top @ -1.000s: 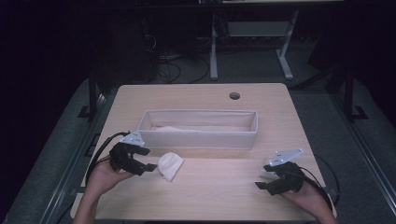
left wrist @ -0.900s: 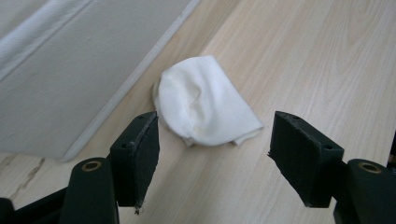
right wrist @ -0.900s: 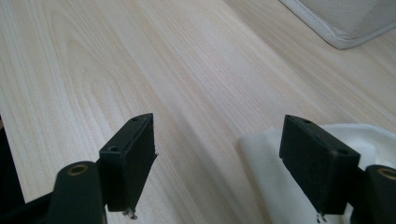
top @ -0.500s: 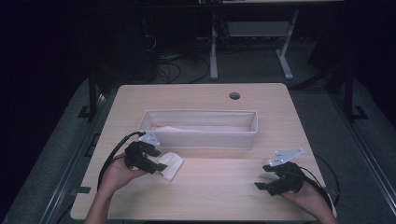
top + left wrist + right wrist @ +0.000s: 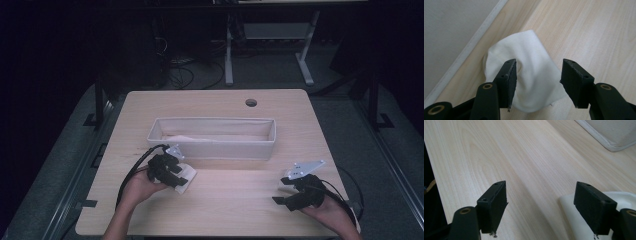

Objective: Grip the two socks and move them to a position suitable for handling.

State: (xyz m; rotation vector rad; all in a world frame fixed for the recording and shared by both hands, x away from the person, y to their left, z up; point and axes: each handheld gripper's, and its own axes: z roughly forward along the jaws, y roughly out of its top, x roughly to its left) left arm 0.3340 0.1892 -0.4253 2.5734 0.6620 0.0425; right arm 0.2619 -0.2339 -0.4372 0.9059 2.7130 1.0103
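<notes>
While the left gripper [image 5: 176,176] hangs low over the white cloth [image 5: 186,178] at the near-left part of the counter [image 5: 240,200], its fingers [image 5: 507,80] straddle the raised fold of that cloth and have just been closing. In the left gripper view the left finger lies against the cloth's bulge, while the right one stands off from it with pale wood showing between, so the cloth sits in the gap but is not yet pinched. The cloth [image 5: 531,75] is a small crumpled heap resting on the counter, just in front of the near wall of the long grey fabric bin [image 5: 212,147], whose side [image 5: 451,32] runs along the upper left of that view. From the high view the gripper covers much of the cloth, so whether the cloth touches the bin wall is hard to tell; it looks slightly apart.

Over at the near-right part of the counter the right gripper [image 5: 287,192] rests in the person's hand, well apart from the cloth. Its fingers [image 5: 494,202] stand wide with bare wood between them. A pale white patch [image 5: 579,220] shows beside its right finger, too cropped to identify. A corner of the bin [image 5: 614,132] appears at the top right there.
</notes>
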